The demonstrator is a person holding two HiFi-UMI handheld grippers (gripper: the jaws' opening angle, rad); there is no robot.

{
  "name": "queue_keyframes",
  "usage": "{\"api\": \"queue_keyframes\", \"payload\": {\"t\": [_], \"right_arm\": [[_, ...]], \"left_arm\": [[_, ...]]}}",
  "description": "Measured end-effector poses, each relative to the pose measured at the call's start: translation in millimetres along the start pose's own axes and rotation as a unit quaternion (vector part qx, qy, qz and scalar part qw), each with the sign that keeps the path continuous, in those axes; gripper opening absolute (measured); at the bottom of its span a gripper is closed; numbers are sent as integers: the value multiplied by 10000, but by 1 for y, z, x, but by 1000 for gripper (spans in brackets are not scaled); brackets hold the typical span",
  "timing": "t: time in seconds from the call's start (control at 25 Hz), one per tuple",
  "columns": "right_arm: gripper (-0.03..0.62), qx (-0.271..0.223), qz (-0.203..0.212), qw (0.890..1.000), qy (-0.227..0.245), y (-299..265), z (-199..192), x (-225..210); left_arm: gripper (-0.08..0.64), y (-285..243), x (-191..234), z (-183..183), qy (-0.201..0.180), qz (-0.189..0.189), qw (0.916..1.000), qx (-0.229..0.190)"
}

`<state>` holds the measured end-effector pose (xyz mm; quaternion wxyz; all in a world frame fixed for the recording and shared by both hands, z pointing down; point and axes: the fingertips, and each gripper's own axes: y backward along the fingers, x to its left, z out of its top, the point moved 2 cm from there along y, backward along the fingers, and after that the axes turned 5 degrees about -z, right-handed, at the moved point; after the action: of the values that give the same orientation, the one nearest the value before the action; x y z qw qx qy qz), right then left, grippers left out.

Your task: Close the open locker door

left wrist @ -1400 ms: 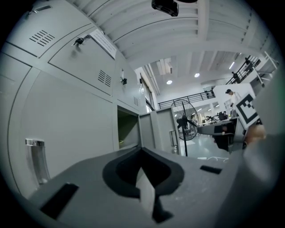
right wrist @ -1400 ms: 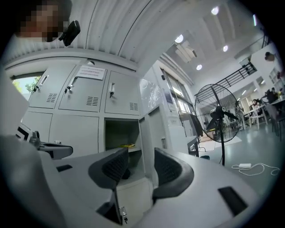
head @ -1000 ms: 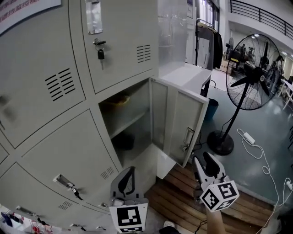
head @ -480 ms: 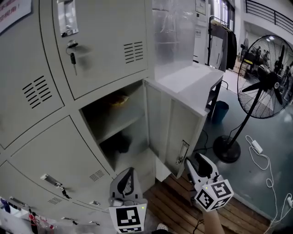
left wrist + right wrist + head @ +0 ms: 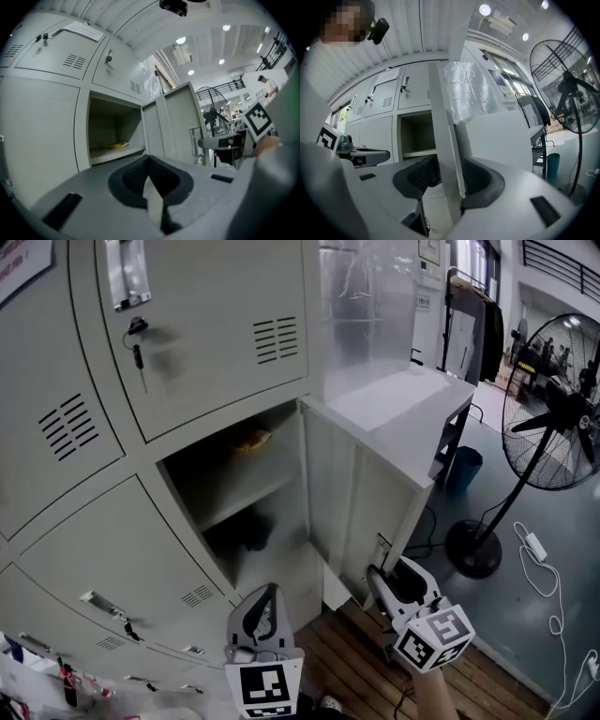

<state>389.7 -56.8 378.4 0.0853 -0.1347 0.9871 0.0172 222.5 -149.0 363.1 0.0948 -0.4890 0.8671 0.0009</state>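
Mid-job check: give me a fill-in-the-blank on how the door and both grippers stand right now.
The locker door stands ___. The right gripper has the door's free ___ between its jaws. The left gripper has its jaws ___ and holds nothing. A yellow object lies on the ___ inside the locker.
Missing: open; edge; shut; shelf

R gripper [image 5: 386, 575] moved in to locker door [image 5: 375, 502] edge, door now btwn jaws

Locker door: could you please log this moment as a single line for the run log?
locker door: open | right claw: open, astride door's free edge | left claw: shut, empty | step: door not yet closed
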Motion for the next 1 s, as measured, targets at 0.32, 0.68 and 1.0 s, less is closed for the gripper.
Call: {"api": "queue_keyframes", "payload": {"t": [0.32, 0.68, 1.0], "right_arm": [[178, 83, 119, 9998, 163, -1, -5, 15], [149, 166, 512, 9966, 621, -3, -12, 58], [153, 234, 1242, 9882, 862, -15, -20, 106]], "left_arm": [[0, -10, -2, -4, 86, -138, 9999, 19], [0, -5, 20, -2, 78, -31, 10000, -52], [0, 8, 47, -7, 134, 269, 9995, -25]]}}
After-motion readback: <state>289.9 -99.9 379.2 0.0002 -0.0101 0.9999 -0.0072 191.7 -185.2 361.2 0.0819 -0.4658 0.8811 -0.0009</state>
